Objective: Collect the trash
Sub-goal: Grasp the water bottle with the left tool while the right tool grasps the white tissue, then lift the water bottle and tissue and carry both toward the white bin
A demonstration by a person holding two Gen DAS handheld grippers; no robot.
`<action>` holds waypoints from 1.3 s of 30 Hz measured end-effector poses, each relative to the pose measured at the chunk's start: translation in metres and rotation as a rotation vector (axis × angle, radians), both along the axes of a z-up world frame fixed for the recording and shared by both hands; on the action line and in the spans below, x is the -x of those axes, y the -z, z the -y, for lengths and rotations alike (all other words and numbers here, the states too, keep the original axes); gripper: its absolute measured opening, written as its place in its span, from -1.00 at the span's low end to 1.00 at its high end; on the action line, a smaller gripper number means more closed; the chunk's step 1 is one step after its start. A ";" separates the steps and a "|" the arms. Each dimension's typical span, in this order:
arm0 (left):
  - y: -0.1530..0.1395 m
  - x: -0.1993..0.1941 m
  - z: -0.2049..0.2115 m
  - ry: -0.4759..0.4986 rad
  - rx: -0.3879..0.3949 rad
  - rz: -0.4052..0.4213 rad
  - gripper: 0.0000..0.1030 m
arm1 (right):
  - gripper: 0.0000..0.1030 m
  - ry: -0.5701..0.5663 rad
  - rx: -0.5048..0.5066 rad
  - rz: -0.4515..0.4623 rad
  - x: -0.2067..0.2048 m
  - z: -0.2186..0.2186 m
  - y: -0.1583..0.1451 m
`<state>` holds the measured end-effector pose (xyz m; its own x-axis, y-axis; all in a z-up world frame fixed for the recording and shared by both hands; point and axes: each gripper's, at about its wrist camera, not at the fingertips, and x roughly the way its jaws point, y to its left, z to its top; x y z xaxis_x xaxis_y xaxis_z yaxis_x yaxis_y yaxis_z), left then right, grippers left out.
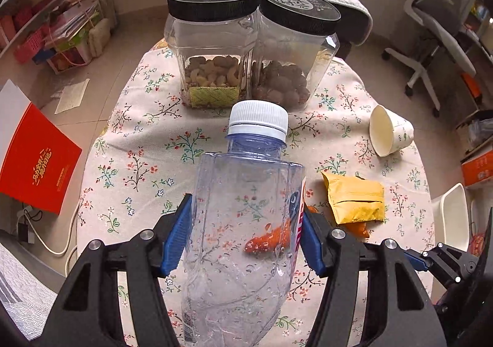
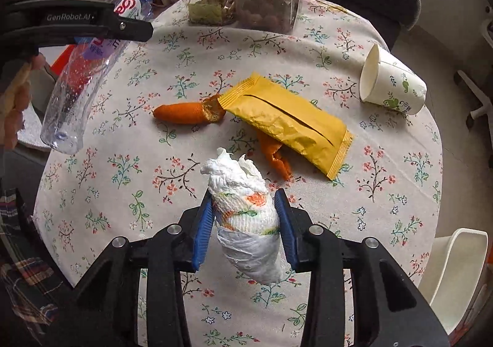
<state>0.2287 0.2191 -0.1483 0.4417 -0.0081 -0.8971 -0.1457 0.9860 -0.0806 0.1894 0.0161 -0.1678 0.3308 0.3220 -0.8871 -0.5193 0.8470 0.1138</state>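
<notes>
My left gripper (image 1: 246, 208) is shut on a clear, empty plastic bottle (image 1: 243, 193) with a white cap, held above the floral tablecloth (image 1: 138, 146). The right wrist view shows the same bottle (image 2: 77, 79) tilted at the upper left. My right gripper (image 2: 244, 196) is shut on a crumpled white tissue (image 2: 243, 214) with an orange and green print; both blue pads press its sides. On the cloth beyond lie a yellow wrapper (image 2: 286, 122), a piece of orange peel (image 2: 185, 112), another peel piece (image 2: 274, 156) and a tipped paper cup (image 2: 391, 85).
Two clear jars with black lids, one of nuts (image 1: 212, 48) and one of brown fruit (image 1: 292, 51), stand at the table's far side. A white container (image 2: 456, 270) sits off the table's right edge. A red booklet (image 1: 37, 168) is at the left, an office chair (image 1: 431, 38) at the right.
</notes>
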 end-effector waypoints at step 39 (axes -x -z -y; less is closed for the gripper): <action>-0.098 0.065 0.119 -0.056 -0.214 0.699 0.21 | -0.27 0.507 -0.119 0.730 0.015 0.083 -0.105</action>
